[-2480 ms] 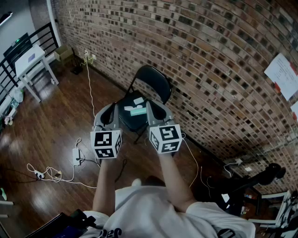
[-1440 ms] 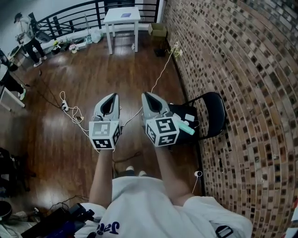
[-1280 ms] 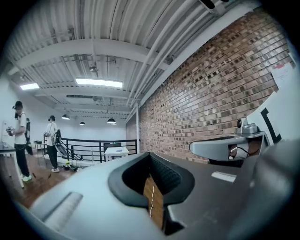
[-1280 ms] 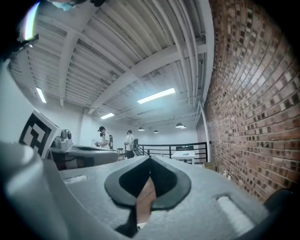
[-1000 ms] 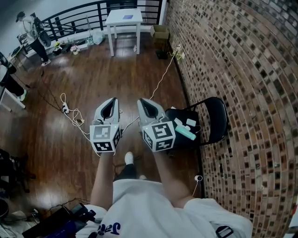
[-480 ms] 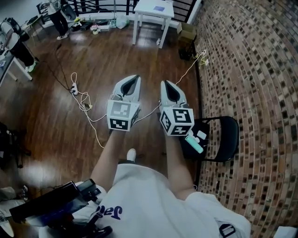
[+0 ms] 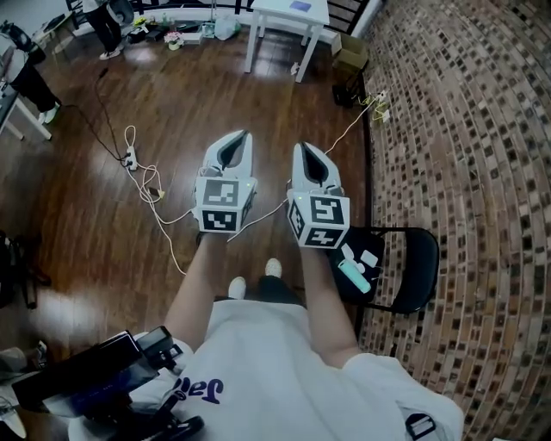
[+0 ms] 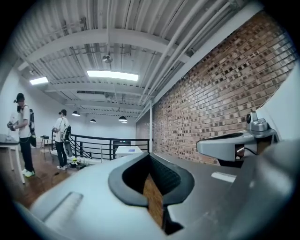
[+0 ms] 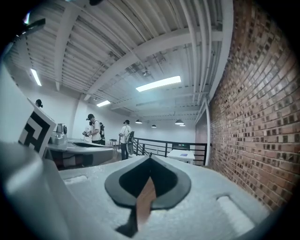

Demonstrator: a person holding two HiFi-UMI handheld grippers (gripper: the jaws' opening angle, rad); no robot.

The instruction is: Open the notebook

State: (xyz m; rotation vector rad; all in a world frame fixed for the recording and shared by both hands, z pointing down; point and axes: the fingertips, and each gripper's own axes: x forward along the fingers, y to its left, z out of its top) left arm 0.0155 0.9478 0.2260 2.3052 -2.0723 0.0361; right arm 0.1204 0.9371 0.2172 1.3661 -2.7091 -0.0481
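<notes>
Brick wall (image 7: 465,129), wood floor (image 7: 86,215), white table (image 7: 275,13).

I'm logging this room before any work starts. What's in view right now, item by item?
folding chair: one, black, against the brick wall at right
teal object: one, on the chair seat, kind unclear
white items: two, small, on the seat beside it
table: one, white, at the far end of the floor
cardboard box: one, brown, beside the table by the wall
power strip: one, white, with a white cable, on the wooden floor at left
people: two, far left
left gripper: grey, jaws together, empty
right gripper: grey, jaws together, empty, beside the left
shoes: two, white, the wearer's
</notes>
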